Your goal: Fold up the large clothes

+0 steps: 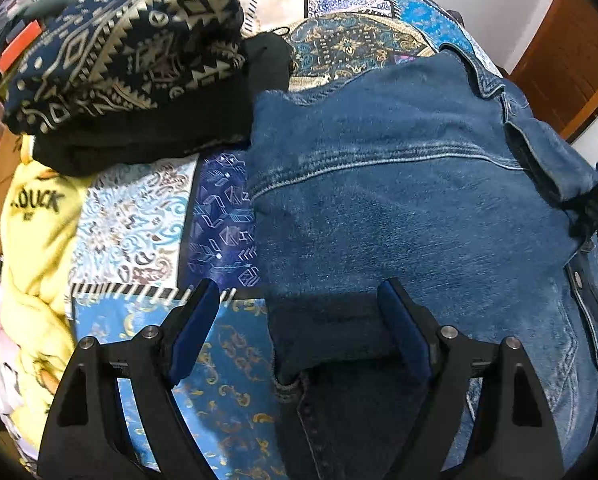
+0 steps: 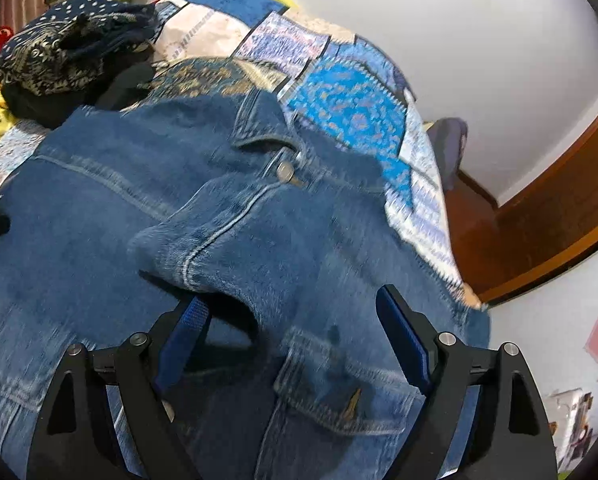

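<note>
1. Denim jacket (image 1: 399, 208) lies spread on the bed, over the patchwork bedspread (image 1: 139, 216); back panel up on the left side; collar and a metal button (image 2: 285, 171) show in the right wrist view; a sleeve cuff (image 2: 187, 256) is already laid across the body.
2. Left tool (image 1: 299, 320): spread wide, nothing pinched; it hangs over the jacket's left edge, where the denim meets the bedspread.
3. Right tool (image 2: 295, 324): spread, nothing between the pads; it hovers above the chest pocket flap (image 2: 339, 396) and the folded sleeve.
4. Step, as judged: mid-fold; sleeves in, both tools approaching for a fresh grasp.
5. Next move calls for: lowering each tool onto an edge or hem, closing on the denim, then lifting both sides evenly; thick cloth may slip.
6. Folded stack of dark patterned cloth (image 1: 119, 60) sits beyond; yellow garment (image 1: 39, 220) to the left, apart.
</note>
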